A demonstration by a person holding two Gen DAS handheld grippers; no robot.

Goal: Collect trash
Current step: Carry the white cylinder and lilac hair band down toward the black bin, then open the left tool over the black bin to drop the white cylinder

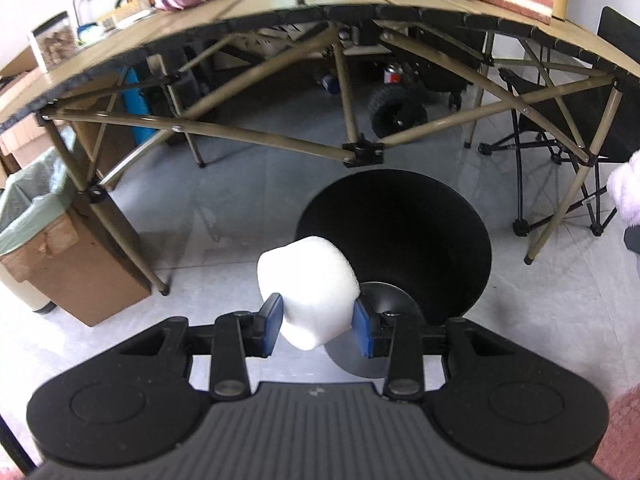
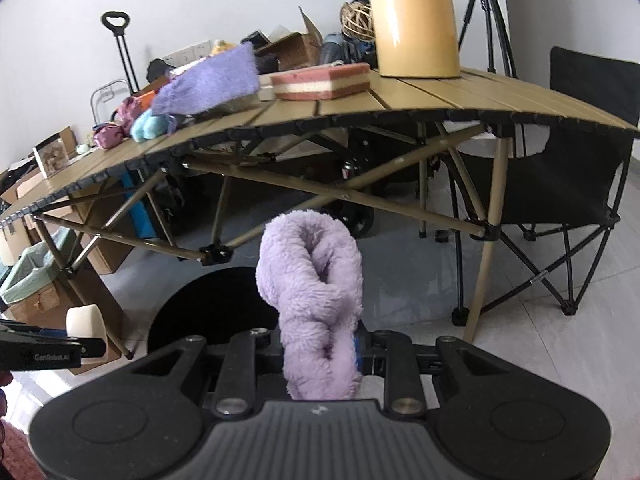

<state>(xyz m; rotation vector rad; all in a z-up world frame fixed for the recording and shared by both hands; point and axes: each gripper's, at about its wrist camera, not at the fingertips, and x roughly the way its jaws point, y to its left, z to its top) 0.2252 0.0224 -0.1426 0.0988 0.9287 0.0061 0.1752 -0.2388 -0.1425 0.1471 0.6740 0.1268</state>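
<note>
My left gripper [image 1: 316,326] is shut on a white foam block [image 1: 306,288] and holds it just left of the rim of a round black bin [image 1: 400,240] on the floor. The block also shows at the left edge of the right wrist view [image 2: 86,322]. My right gripper [image 2: 320,354] is shut on a twisted fluffy lilac cloth [image 2: 314,292] and holds it above the floor, to the right of the black bin [image 2: 212,304]. A bit of the lilac cloth shows at the right edge of the left wrist view [image 1: 624,192].
A tan folding table [image 2: 400,100] stands ahead with a purple cloth [image 2: 212,80], a pink sponge [image 2: 320,80], a teal plush [image 2: 150,126] and a tan jug [image 2: 412,20] on it. A lined cardboard box [image 1: 48,240] stands at the left, a black folding chair [image 2: 560,184] at the right.
</note>
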